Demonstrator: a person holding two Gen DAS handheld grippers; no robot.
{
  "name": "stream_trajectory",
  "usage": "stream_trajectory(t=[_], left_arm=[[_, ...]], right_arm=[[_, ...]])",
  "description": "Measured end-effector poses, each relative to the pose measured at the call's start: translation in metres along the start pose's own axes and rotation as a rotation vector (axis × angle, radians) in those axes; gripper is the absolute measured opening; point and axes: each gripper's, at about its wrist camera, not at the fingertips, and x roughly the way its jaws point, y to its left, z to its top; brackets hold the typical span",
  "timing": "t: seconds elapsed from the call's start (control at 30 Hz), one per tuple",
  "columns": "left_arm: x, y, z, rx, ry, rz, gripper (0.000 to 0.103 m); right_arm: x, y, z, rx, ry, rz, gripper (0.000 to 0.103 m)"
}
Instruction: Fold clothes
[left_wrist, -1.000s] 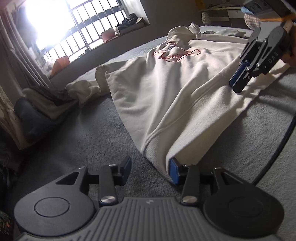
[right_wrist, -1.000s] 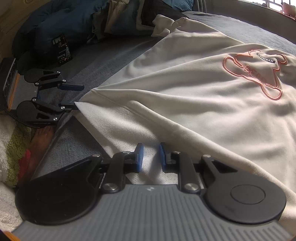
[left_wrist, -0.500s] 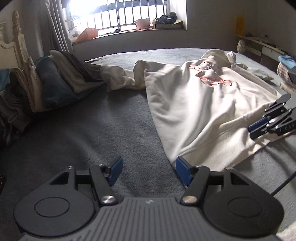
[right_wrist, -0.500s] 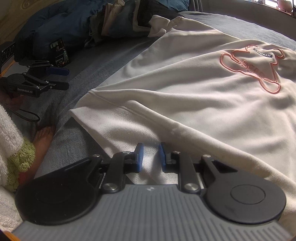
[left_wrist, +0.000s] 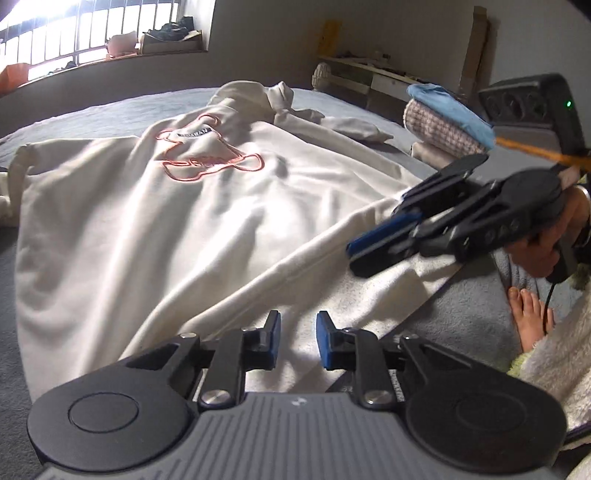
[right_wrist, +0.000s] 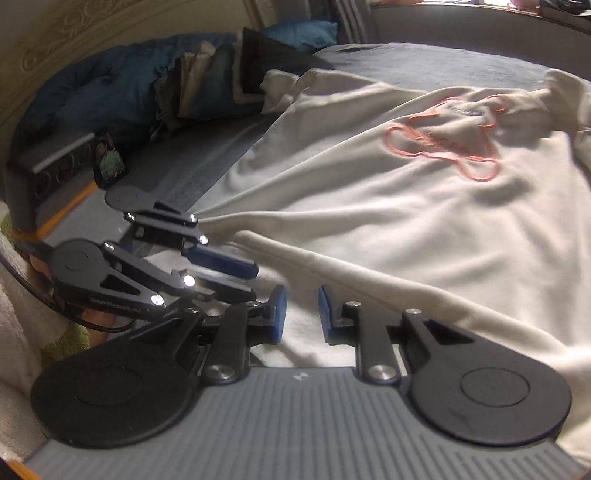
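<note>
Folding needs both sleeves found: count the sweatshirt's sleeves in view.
2. One sleeve bunches against the clothes pile; the other sleeve lies beside the hood. None seems hidden.

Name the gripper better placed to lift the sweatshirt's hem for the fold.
Probably the right gripper: hem fabric of the cream sweatshirt sits between its narrow jaws. The left gripper, jaws just closing, straddles the hem too.

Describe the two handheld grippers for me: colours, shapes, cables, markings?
Both the left gripper and right gripper are black, with round discs on their linkages, blue-padded jaws and ribbed grey bodies. The right gripper's side has embossed lettering, too blurred to read; a black cable trails from it.
</note>
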Motion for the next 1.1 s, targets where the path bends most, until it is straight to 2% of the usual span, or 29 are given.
stream_trajectory(t=[0.17, 0.27, 0.5, 0.6, 0.73, 0.9, 1.1], left_arm=[[0.008, 0.0, -0.008, -0.02, 0.014, -0.003, 0.022], [0.008, 0.0, -0.008, -0.036, 0.014, 0.001, 0.022], [0.008, -0.012, -0.005, 0.027, 0.016, 0.037, 0.022], [0.009, -0.016, -0.006, 0.043, 0.015, 0.047, 0.022], [0.011, -0.016, -0.006, 0.037, 0.014, 0.048, 0.022], [0.011, -0.017, -0.006, 0.028, 0.013, 0.054, 0.023], [0.01, -0.017, -0.007, 0.021, 0.01, 0.056, 0.023]], right_arm=[[-0.075, -0.06, -0.018, 0.21, -0.065, -0.216, 0.018], [-0.093, -0.08, -0.029, 0.249, -0.06, -0.321, 0.019], [-0.092, -0.09, -0.032, 0.259, -0.028, -0.381, 0.022], [-0.092, -0.077, -0.032, 0.156, 0.002, -0.363, 0.023], [-0.084, -0.04, -0.039, -0.057, 0.062, -0.267, 0.033], [-0.058, -0.008, -0.05, -0.259, 0.145, -0.226, 0.033], [-0.031, 0.011, -0.061, -0.446, 0.227, -0.26, 0.031]])
